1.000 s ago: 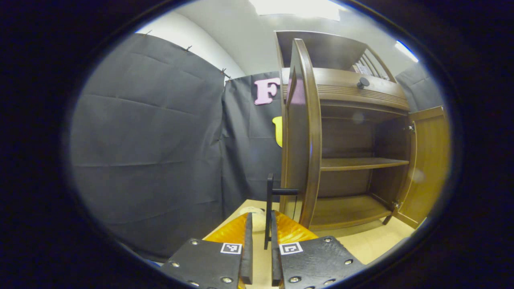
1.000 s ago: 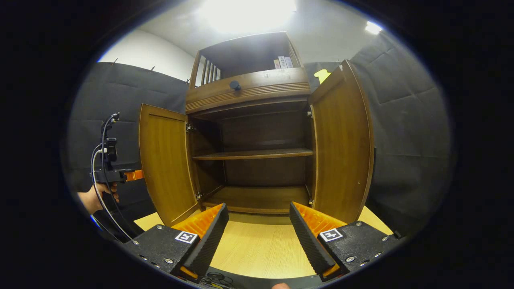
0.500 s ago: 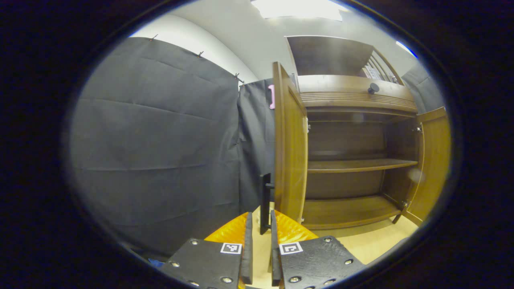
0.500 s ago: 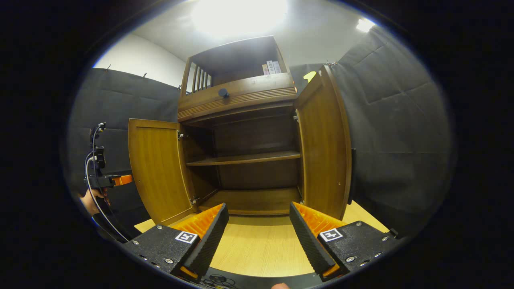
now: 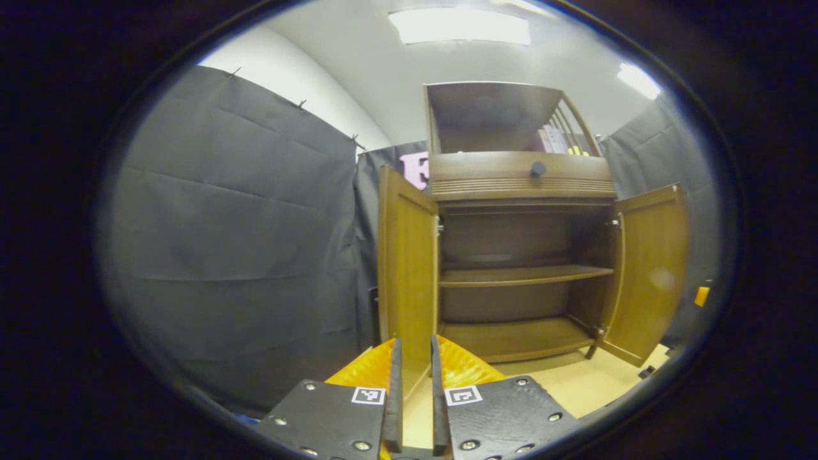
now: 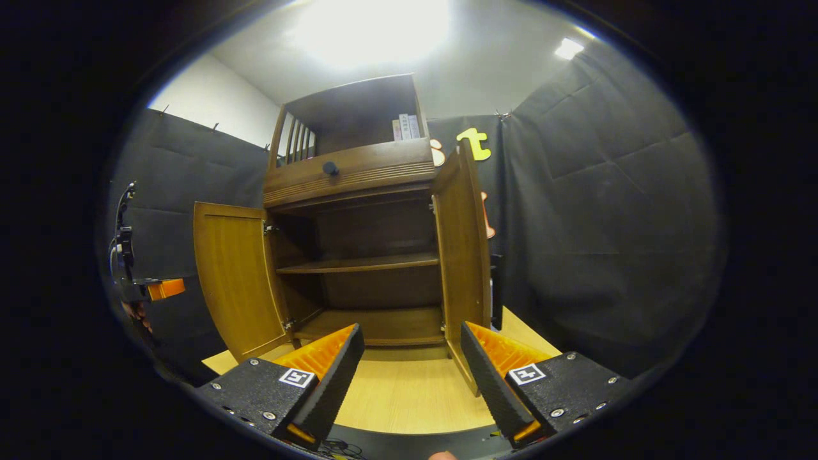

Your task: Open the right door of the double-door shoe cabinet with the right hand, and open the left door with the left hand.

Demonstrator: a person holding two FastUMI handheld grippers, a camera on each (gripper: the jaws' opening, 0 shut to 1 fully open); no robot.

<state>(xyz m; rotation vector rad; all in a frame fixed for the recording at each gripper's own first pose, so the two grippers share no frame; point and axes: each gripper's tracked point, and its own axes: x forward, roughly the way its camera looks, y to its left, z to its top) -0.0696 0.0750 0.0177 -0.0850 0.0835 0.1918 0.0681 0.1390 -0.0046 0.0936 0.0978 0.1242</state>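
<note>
The brown wooden shoe cabinet [image 5: 521, 185] stands on a light table with both doors swung wide. In the left gripper view the left door [image 5: 406, 268] stands just past my left gripper [image 5: 414, 396], whose fingers sit close together with nothing between them. The right door [image 5: 648, 268] hangs open at the far side. In the right gripper view the right door [image 6: 463, 255] is edge-on ahead, and my right gripper [image 6: 412, 377] is open and apart from it. The left door [image 6: 233, 275] shows its inner face. My left gripper [image 6: 156, 289] is at the far left, held by a hand [image 6: 137, 313].
Inside the cabinet are a bare middle shelf [image 6: 364, 263] and a bottom board. A drawer with a dark knob [image 6: 330, 168] sits above the doors, with books [image 6: 404, 126] in the top niche. Black cloth walls close in on both sides. The light wooden table [image 6: 409, 396] lies in front.
The left door swung further open and its black handle left the left gripper's fingers. The left gripper drew back. The right gripper backed off and turned, still open.
</note>
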